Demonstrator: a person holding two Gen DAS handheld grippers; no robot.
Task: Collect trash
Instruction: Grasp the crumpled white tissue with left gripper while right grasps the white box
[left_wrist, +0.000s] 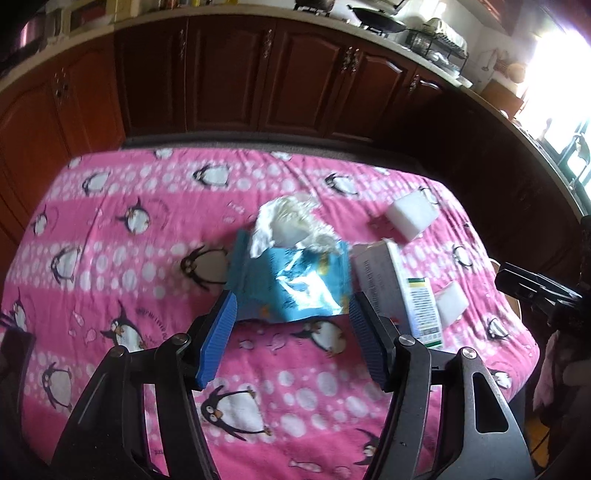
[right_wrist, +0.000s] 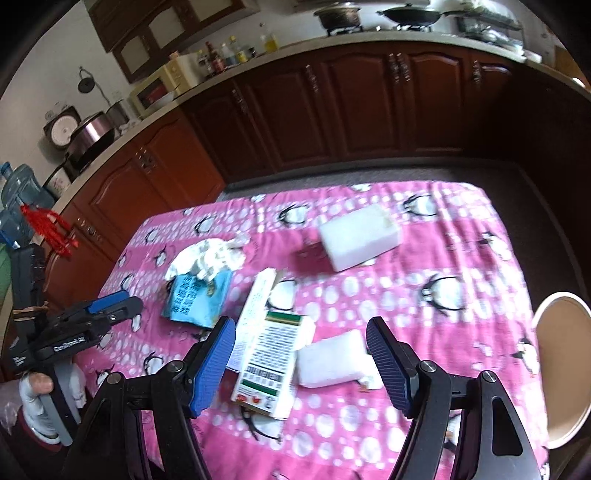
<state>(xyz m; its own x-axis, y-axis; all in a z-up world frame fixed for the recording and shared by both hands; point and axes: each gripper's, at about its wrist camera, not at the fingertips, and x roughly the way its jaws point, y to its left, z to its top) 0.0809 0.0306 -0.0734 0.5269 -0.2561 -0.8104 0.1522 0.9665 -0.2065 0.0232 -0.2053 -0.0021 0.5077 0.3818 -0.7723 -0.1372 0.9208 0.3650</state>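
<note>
Home kitchen, wooden cabinets (right_wrist: 369, 107), wok (right_wrist: 413, 14), probably microwave (right_wrist: 159, 92)

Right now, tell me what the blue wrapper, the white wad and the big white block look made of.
Blue wrapper: thin plastic film, probably foil-lined; its torn inside glints silver.
White wad: crumpled tissue or soft paper, matte and creased.
Big white block: likely foam or sponge, matte with soft corners; motion blur leaves that open.

left hand-held gripper (left_wrist: 291, 314) held low and level, blue-padded fingers (left_wrist: 218, 339) spread wide, nothing between them. right hand-held gripper (right_wrist: 301, 345) likewise spread wide, pads (right_wrist: 391, 363) apart and bare, tilted downward. gloved left hand (right_wrist: 35, 391) wrapped round its handle, near left.
</note>
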